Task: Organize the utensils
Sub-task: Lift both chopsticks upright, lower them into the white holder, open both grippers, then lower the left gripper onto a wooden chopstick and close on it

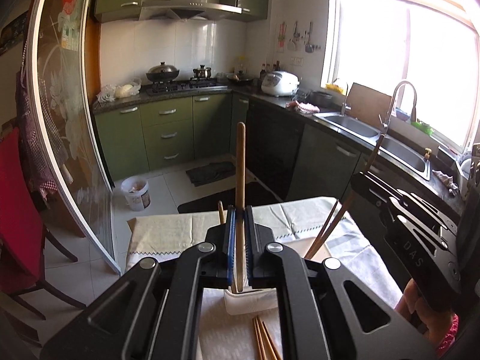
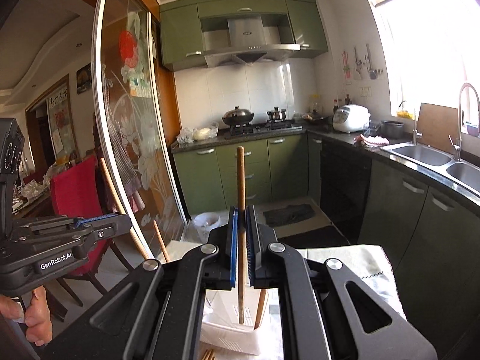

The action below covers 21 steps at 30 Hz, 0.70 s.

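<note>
**Both grippers clamped on wooden utensils over the white holder**

The left gripper has its blue-padded jaws drawn together on a long round light-brown wooden stick, which stands upright between them. Its lower end reaches into the white rectangular plastic utensil holder on the pale cloth-covered table.

The right gripper is likewise pinched shut on a thin reddish-brown wooden chopstick, held nearly upright, its lower tip hanging inside the same white holder.

More brown chopsticks lean in the holder, and a few loose orange-brown chopsticks lie on the table just in front of it. Green kitchen cabinets and a steel double sink stand beyond.
</note>
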Motion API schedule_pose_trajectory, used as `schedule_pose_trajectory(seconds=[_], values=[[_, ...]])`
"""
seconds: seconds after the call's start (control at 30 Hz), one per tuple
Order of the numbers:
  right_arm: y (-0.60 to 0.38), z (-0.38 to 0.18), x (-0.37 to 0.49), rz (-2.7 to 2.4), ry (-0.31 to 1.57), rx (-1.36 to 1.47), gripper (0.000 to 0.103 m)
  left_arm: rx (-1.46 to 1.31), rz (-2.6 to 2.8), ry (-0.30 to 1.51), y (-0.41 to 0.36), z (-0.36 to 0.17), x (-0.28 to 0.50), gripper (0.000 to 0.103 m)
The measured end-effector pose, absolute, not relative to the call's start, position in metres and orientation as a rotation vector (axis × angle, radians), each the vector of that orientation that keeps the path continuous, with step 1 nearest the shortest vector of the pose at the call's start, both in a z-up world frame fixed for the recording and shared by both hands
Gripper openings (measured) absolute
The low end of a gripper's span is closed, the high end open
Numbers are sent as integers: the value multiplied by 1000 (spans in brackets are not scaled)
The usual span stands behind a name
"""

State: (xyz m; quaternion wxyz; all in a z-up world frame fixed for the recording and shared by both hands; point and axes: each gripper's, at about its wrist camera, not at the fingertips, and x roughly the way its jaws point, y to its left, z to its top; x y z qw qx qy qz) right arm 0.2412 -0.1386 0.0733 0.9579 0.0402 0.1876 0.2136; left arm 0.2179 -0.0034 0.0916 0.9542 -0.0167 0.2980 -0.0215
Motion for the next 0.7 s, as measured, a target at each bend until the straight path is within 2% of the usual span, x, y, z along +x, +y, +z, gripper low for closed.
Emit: schedule_pose_trajectory(seconds=[0.1,0.17,0.27,0.37,0.53,0.63,0.7], values=[[-132,55,251,440,445,61,7,-29,-37,666,-2,76,223,6],[-129,46,253,445,473,54,14,-41,-42,702,2,70,225,6],[-127,42,250,447,489,47,16,-45,-38,715,6,67,222,6],[-134,49,234,450,465,62,19,-48,-36,723,10,69,216,13],[-163,57,179,449,410,94,26,-65,-62,767,9,68,193,34],[-184,42,148,426,440,100,26,-47,-91,890,0,43,183,34],[-200,23,134,404,488,119,32,-48,-110,1011,-6,11,179,34]])
